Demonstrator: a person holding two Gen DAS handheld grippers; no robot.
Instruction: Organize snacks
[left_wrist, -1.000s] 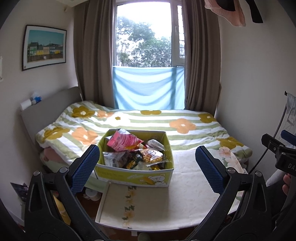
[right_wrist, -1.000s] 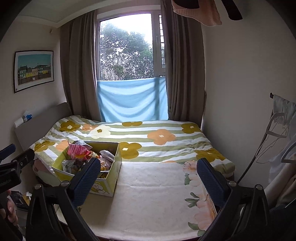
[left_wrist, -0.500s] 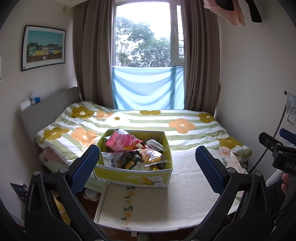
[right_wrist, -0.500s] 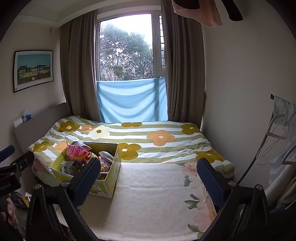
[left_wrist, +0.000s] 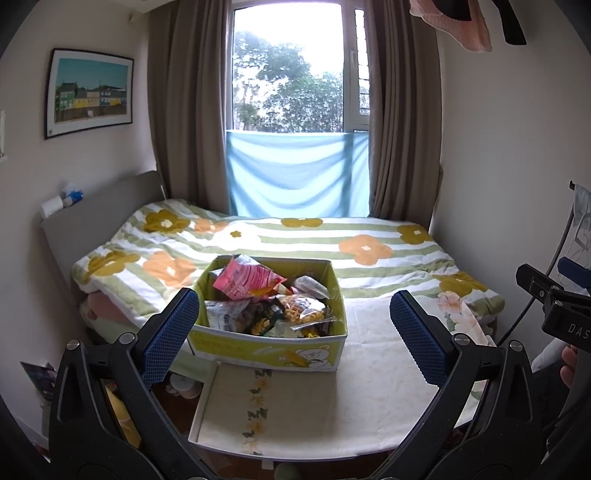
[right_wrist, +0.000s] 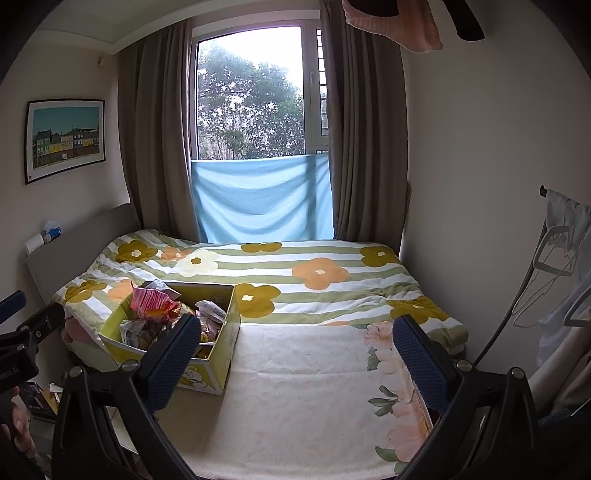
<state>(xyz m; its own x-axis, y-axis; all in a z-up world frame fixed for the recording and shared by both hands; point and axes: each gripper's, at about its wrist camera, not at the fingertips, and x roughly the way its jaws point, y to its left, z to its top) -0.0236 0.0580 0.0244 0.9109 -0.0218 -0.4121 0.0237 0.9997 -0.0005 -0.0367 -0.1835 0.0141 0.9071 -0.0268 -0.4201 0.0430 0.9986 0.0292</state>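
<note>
Since the snack packets (left_wrist: 266, 302) sit heaped in the yellow box (left_wrist: 266, 347) at my twelve o'clock on the bed (left_wrist: 369, 369), probably unsorted, I hold left gripper (left_wrist: 295, 334) and right gripper (right_wrist: 295, 352) back, jaws wide and empty.

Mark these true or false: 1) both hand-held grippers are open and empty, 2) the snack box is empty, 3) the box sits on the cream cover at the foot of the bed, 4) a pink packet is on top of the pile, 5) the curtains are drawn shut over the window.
1) True: the left hand-held gripper and right hand-held gripper both stand wide open with nothing between the pads.
2) False: the yellow box is full of snack packets.
3) True: it rests on the cream cover.
4) True: the pink packet lies on top.
5) False: the curtains hang apart, showing trees outside.
</note>
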